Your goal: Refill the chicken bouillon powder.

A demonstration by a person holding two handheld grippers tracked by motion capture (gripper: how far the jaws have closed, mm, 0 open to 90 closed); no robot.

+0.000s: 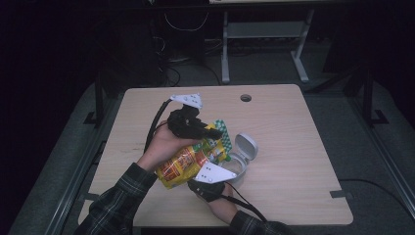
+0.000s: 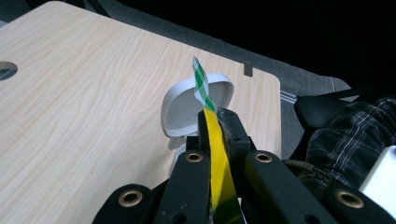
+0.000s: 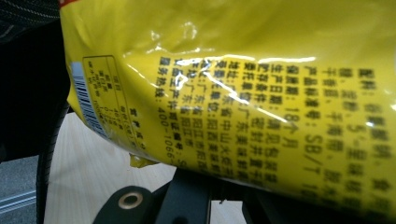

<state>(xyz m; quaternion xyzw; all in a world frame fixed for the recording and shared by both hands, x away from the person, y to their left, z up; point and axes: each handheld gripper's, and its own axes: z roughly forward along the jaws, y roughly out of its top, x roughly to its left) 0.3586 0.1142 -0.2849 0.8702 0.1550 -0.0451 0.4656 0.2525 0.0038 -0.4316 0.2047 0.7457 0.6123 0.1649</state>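
A yellow snack bag with red print hangs slanted above the wooden table. My left gripper is shut on its green-and-white checked top edge; in the left gripper view the jaws pinch the yellow film edge-on. A small grey-white tub with its hinged lid flipped up stands just right of the bag, and that lid sits right beyond my left gripper. My right gripper sits under the bag's lower end beside the tub. The bag's printed back hides its jaw tips.
A round cable hole lies near the table's far edge. Plaid sleeves come in from the near edge. Beyond the table stand a grey desk frame and cables on a dark floor.
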